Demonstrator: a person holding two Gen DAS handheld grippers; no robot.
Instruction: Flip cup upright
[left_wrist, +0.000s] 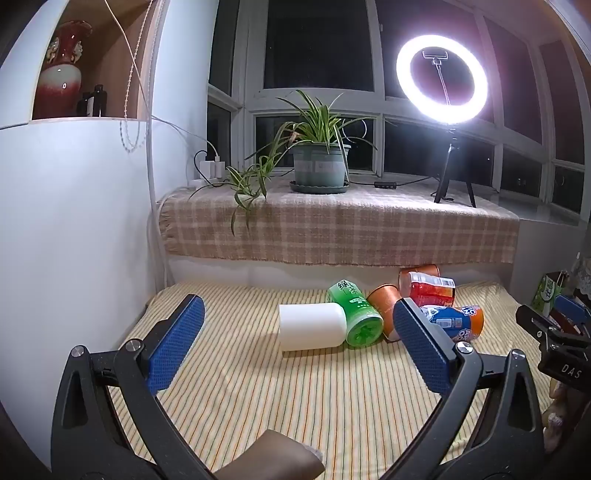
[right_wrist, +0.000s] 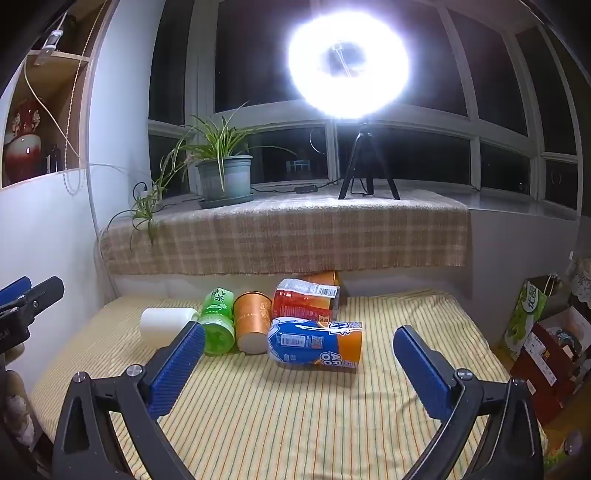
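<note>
Several cups lie on their sides on a yellow striped cloth (left_wrist: 295, 398). A white cup (left_wrist: 312, 326) lies leftmost, then a green cup (left_wrist: 356, 314), an orange cup (left_wrist: 384, 301), a red cup (left_wrist: 430, 286) and a blue-orange cup (left_wrist: 452, 321). My left gripper (left_wrist: 299, 314) is open and empty, its fingers either side of the white cup but short of it. In the right wrist view the white cup (right_wrist: 166, 325), green cup (right_wrist: 218, 321), orange cup (right_wrist: 251, 321), red cup (right_wrist: 306, 299) and blue-orange cup (right_wrist: 314, 341) show. My right gripper (right_wrist: 299, 341) is open, short of the blue-orange cup.
A plaid-covered sill (left_wrist: 332, 229) carries a potted plant (left_wrist: 319, 162) and a lit ring light on a tripod (left_wrist: 441, 77). A white wall (left_wrist: 74, 221) stands left. Bags and boxes (right_wrist: 535, 332) sit at the right. A brown object (left_wrist: 273, 458) lies at the near edge.
</note>
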